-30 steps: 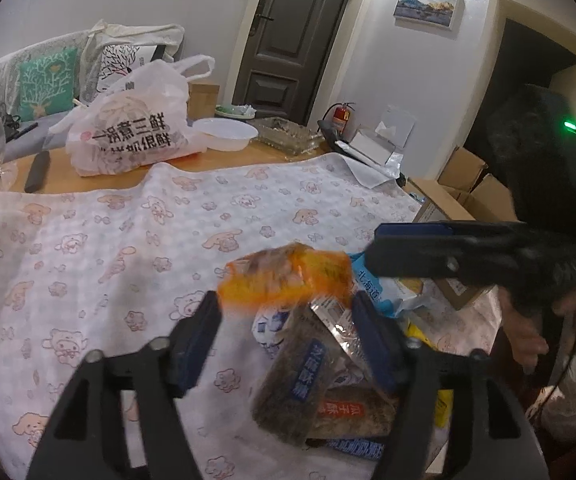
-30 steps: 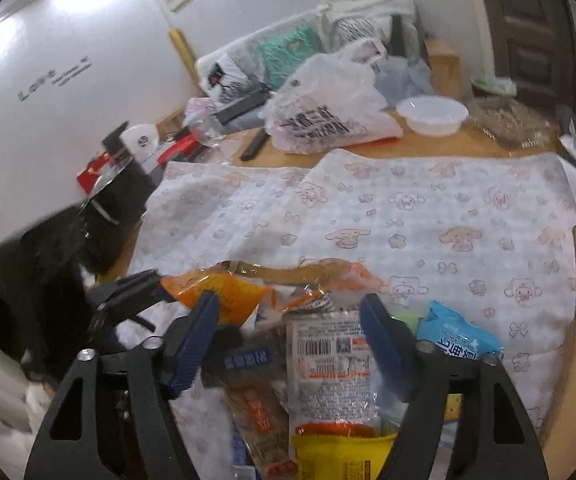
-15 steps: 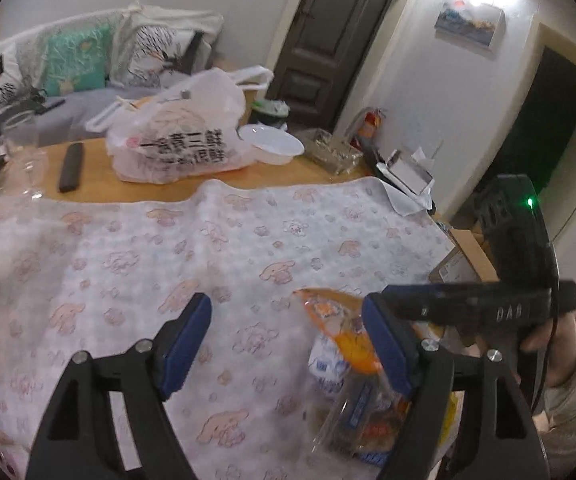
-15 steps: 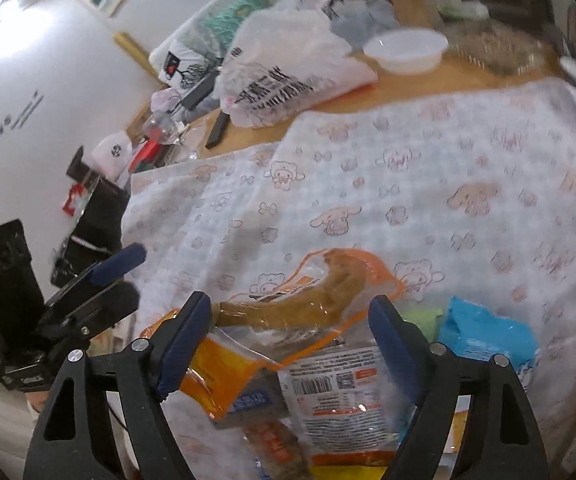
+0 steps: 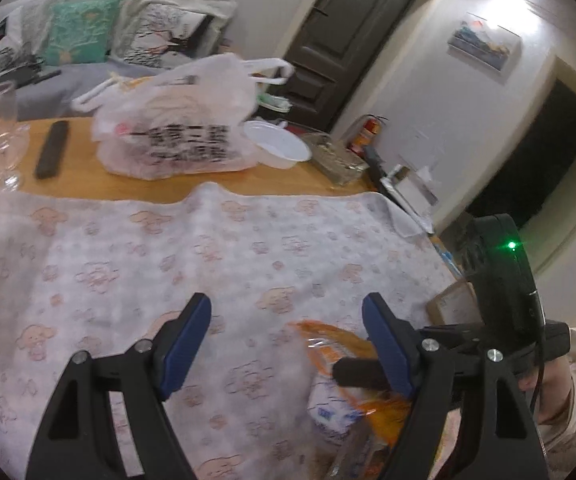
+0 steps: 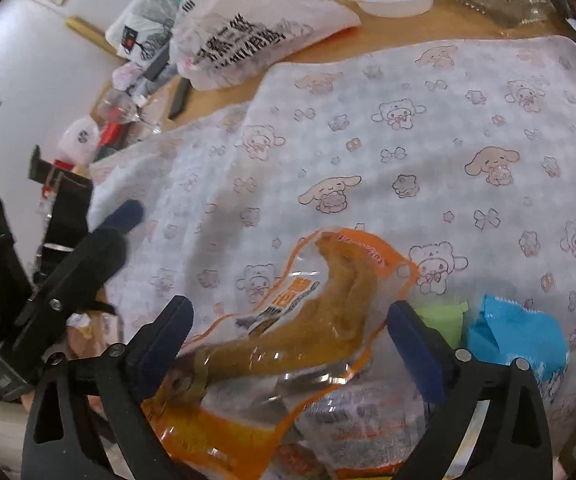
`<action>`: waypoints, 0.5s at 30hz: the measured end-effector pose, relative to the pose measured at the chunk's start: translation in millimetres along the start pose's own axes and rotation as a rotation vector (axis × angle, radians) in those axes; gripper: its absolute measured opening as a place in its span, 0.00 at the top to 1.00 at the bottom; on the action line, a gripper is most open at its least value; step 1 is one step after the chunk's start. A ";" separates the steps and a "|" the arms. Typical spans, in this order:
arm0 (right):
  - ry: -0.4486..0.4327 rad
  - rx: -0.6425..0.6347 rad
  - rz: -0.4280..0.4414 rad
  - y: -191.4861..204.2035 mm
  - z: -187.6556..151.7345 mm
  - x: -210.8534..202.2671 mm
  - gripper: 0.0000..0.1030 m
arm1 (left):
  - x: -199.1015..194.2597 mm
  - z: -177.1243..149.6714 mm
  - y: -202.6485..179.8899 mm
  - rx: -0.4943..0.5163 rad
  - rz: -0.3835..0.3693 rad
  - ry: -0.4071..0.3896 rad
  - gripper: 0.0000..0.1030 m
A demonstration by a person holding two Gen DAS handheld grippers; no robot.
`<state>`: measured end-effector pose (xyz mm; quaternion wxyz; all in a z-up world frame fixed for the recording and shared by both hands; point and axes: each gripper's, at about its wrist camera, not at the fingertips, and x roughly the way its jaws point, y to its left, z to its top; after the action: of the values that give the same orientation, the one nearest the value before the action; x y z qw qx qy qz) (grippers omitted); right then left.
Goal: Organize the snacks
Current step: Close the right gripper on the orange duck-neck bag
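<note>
Orange snack pkt (image 6: 320, 320) lay on patterned cloth (image 6: 368, 140); R gripper (image 6: 290, 326) jaws just widened, straddling pkt w/o pressing; L gripper (image 5: 288, 334) apart, empty.

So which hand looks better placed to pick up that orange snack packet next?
Probably the right. Its tongs have just been opening, and the orange packet lies between the pads, not yet pinched. The left tongs are open over bare patterned cloth, with the packet off to one side.

Wooden table (image 5: 79, 176) under cartoon-print cloth (image 6: 368, 152)
</note>
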<state>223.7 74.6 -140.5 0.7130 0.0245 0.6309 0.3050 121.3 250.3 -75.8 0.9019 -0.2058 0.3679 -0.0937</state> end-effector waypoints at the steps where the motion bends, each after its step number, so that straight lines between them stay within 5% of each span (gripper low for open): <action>1: -0.003 -0.015 -0.012 1.0 2.0 1.6 0.05 | -1.7 -1.4 6.1 -0.017 -0.003 -0.002 0.27; 5: 0.047 -0.082 -0.015 4.7 6.4 12.0 0.08 | 7.7 -9.6 18.3 -0.061 -0.071 0.028 0.27; 10: 0.085 -0.188 -0.063 10.4 4.0 14.1 0.53 | 29.0 -16.9 16.0 -0.080 -0.072 0.080 0.27; 12: 0.088 -0.212 -0.064 10.9 2.2 13.7 0.61 | 32.3 -18.1 12.7 -0.075 -0.079 0.086 0.27; 15: 0.100 -0.238 -0.048 10.7 -0.6 10.7 0.59 | 36.1 -21.3 8.4 -0.069 -0.080 0.094 0.27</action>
<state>219.1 88.0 -145.5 0.6858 -0.0905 0.6252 0.3614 132.2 239.9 -115.8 0.8715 -0.2468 0.4044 -0.1265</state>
